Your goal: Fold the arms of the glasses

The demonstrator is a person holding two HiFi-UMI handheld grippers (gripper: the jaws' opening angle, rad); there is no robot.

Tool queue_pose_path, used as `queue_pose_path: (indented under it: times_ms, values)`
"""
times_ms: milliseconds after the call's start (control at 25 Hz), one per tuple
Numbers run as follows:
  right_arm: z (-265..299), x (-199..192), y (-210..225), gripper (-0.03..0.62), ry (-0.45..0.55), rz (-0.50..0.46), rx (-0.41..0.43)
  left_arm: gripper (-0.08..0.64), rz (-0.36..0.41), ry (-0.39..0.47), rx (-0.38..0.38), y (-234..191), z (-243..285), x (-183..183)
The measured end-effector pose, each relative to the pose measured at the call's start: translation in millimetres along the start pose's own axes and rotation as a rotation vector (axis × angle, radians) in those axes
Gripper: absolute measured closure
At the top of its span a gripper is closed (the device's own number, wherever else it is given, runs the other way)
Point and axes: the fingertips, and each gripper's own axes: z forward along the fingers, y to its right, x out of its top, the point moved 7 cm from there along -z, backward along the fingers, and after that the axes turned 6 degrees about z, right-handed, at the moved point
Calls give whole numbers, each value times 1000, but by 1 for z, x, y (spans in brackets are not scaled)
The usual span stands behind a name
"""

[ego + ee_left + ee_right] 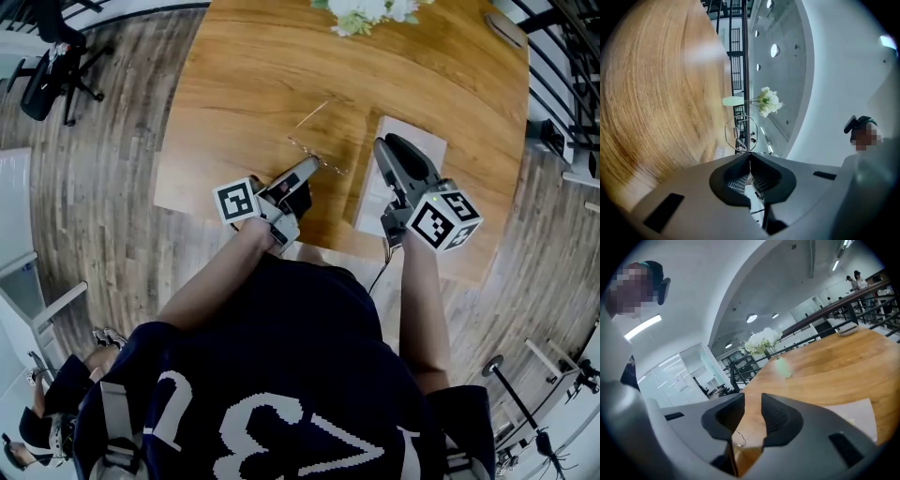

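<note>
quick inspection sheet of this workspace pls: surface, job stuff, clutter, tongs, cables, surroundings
surface: wooden table, white mat on its right part
job's things: wire-frame glasses, pinched at the left tongs' tips; cannot tell whether the arms are folded
clutter: white flowers at the far edge; small flat thing near the far right corner
grippers: left tongs shut on the glasses; right tongs open, gripping nothing, above the mat
cables: thin cable hanging below the right tongs
surroundings: wood floor, office chair, railing

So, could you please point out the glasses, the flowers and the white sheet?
glasses [740, 132], left gripper view, lens.
flowers [370, 11], head view, white blooms.
white sheet [427, 139], head view, bare far edge.
</note>
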Motion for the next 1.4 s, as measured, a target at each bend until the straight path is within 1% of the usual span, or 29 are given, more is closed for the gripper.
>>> queue_pose_path:
  times_ms: [120, 200, 240, 400, 440, 480, 600, 720, 920, 1000, 1040, 1080, 1120, 1200, 1280, 1320, 1400]
  values:
    - [9, -12, 2, 480, -40, 81, 4, 541, 13, -4, -38, 14, -4, 3]
    - [13, -18, 0, 494, -58, 106, 6, 541, 17, -5, -58, 21, -6, 3]
    - [15, -21, -1, 509, -68, 111, 3, 541, 19, -6, -65, 24, -7, 4]
    - [21, -28, -3, 510, -93, 129, -2, 541, 15, -4, -75, 31, -9, 5]
    - [22, -29, -4, 531, -93, 134, 5, 541, 13, -3, -73, 32, -9, 6]
    - [23, -29, -6, 554, -94, 133, 12, 541, 13, -4, -72, 32, -9, 6]
    - [27, -29, -12, 563, -112, 105, 34, 541, 11, -8, -76, 33, -8, 6]
    - [35, -34, -21, 565, -169, 97, 93, 541, 11, -25, -88, 34, -7, 4]
    - [47, -48, -41, 563, -295, 179, 261, 541, -4, -37, -105, 36, -5, 3]
    - [46, -47, -41, 562, -297, 199, 290, 541, -4, -37, -106, 37, -5, 3]
    - [44, -42, -39, 561, -285, 188, 286, 541, -3, -40, -104, 37, -5, 3]
    - [41, -36, -36, 561, -270, 155, 269, 541, -2, -45, -102, 38, -5, 3]
    - [40, -27, -32, 561, -255, 100, 240, 541, -1, -53, -100, 38, -5, 2]
    - [40, -7, -25, 556, -227, -47, 174, 541, 0, -71, -99, 39, -5, 1]
    - [44, 12, -20, 482, -210, -208, 119, 541, 0, -87, -97, 40, -6, -1]
    - [48, 20, -20, 474, -217, -287, 100, 541, -1, -93, -95, 41, -6, -2]
    - [56, 27, -19, 451, -269, -442, 78, 541, -5, -108, -90, 42, -6, -5]
